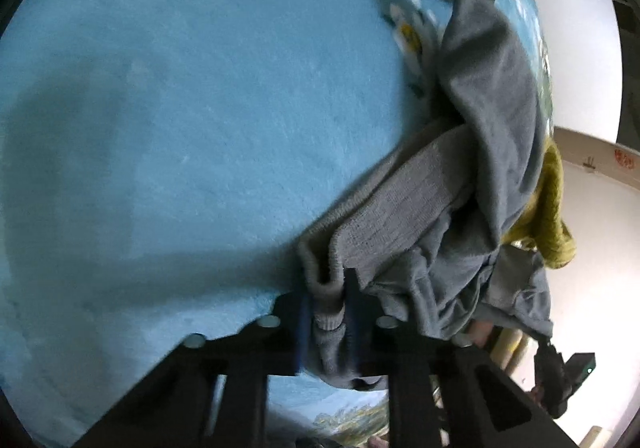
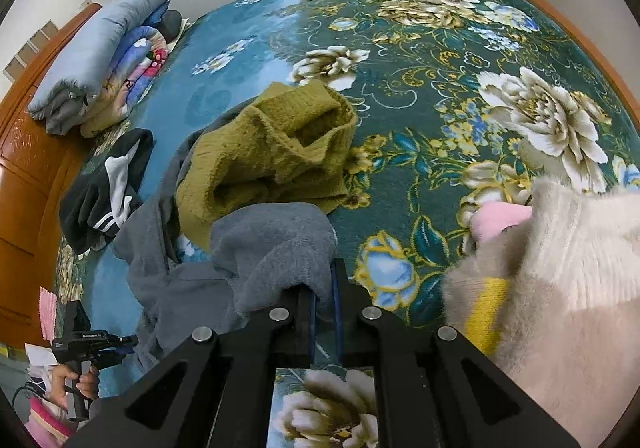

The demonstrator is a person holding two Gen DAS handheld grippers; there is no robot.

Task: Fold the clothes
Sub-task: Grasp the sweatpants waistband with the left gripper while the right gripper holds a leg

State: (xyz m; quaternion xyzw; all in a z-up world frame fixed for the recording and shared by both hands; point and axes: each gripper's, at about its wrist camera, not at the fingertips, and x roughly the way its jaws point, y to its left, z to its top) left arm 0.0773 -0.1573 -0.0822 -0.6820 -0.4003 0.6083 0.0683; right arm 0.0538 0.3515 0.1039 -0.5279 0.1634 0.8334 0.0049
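A grey knit garment [image 1: 472,176] hangs bunched between both grippers over the blue part of the floral bedspread [image 1: 180,108]. My left gripper [image 1: 329,288] is shut on its ribbed hem. In the right wrist view my right gripper [image 2: 323,280] is shut on another edge of the grey garment [image 2: 264,252]. The rest of it drapes to the left, towards the left gripper [image 2: 92,344] held in a hand. An olive-yellow sweater [image 2: 276,156] lies crumpled just behind the grey one; it also shows in the left wrist view [image 1: 552,216].
A fluffy cream and pink garment [image 2: 560,280] lies at the right on the bedspread [image 2: 440,60]. A black and white garment [image 2: 108,188] lies at the left. Folded quilts [image 2: 104,56] are stacked against the wooden headboard [image 2: 24,168].
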